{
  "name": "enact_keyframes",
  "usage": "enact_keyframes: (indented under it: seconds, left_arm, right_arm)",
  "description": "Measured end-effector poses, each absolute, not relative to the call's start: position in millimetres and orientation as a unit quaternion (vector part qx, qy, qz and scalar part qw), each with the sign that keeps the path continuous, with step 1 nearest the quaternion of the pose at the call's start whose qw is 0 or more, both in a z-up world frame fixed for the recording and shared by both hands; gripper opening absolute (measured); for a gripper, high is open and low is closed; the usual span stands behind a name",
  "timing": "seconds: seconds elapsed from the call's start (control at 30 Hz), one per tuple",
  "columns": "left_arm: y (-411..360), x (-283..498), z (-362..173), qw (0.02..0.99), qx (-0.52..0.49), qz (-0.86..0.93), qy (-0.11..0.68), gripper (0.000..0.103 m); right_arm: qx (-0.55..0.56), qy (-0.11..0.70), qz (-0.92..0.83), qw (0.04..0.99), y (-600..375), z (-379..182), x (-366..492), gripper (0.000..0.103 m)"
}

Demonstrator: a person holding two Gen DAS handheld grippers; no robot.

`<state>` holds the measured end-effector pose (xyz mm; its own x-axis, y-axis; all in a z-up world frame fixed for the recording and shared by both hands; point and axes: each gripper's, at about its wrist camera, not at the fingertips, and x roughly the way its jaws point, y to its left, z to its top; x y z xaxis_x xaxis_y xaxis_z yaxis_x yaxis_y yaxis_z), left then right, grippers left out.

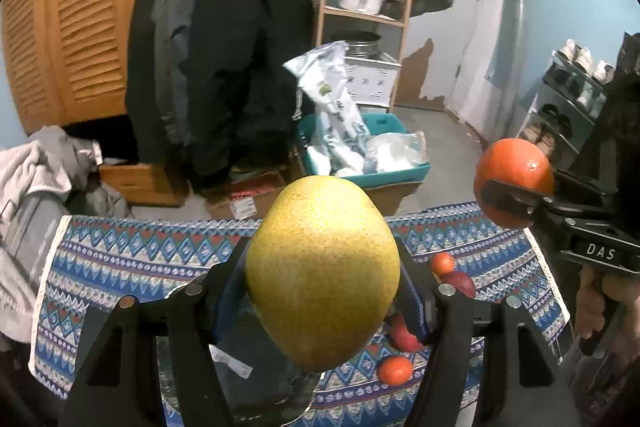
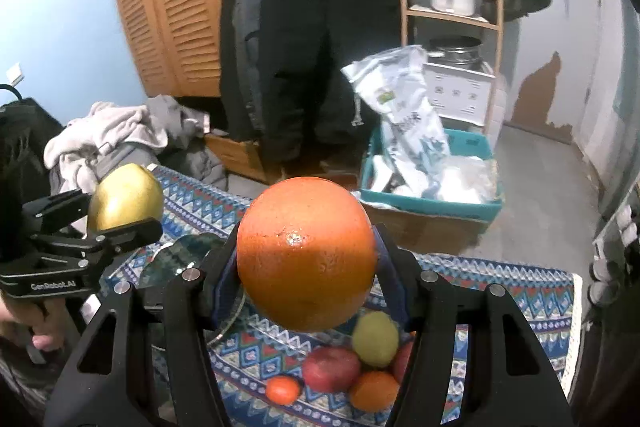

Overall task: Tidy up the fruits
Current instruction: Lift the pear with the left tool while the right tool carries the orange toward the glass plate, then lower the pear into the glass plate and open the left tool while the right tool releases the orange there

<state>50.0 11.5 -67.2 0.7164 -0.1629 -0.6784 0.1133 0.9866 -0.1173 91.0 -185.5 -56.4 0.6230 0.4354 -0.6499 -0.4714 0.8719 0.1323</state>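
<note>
Item 1. Left gripper: black two-finger tongs, clenched on a large yellow-green speckled pear, carried in the air above the table. In the right wrist view the same pear hangs over the table's left edge.

Item 2. Right gripper: black two-finger tongs, clenched on a large round glossy orange, also held clear of the table. In the left wrist view that orange sits off the table's right edge, well apart from the pear.

Item 3. Table covered with a blue, white and red geometric-patterned cloth. A clear round glass plate lies toward its left side, under the left gripper; no fruit can be seen on the part of it that shows.

Item 4. Loose fruit remaining on the cloth, clustered near the front edge right of centre: a red apple, a yellow-green pear-like fruit, a medium orange, a small tangerine. More red fruit is partly hidden behind the gripper fingers.

Status (judged): early to midway. Two fruits are lifted but neither is placed; the plate looks the likely destination. At least four pieces are left to gather.
</note>
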Motion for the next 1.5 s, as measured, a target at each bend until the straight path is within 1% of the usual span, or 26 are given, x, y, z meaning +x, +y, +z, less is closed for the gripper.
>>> enact_keyframes:
  seconds: [0.63, 1.1, 1.5]
  left_arm:
    - [90.5, 37.4, -93.0, 0.919, -0.066, -0.009, 0.387, 0.068]
    - [134.2, 33.9, -143.1, 0.898, -0.078, 0.037, 0.432, 0.068]
    - [150.7, 43.8, -198.6, 0.865, -0.11, 0.045, 0.488, 0.068]
  right_arm:
    - [-0.055, 0.384, 0.322, 0.864, -86.0, -73.7, 103.6, 0.061]
    - [-0.069, 0.417, 0.344, 0.838, -31.7, -97.3, 112.7, 0.061]
    - [-0.093, 0.469, 0.338, 0.811, -8.8, -148.0, 120.9, 0.061]
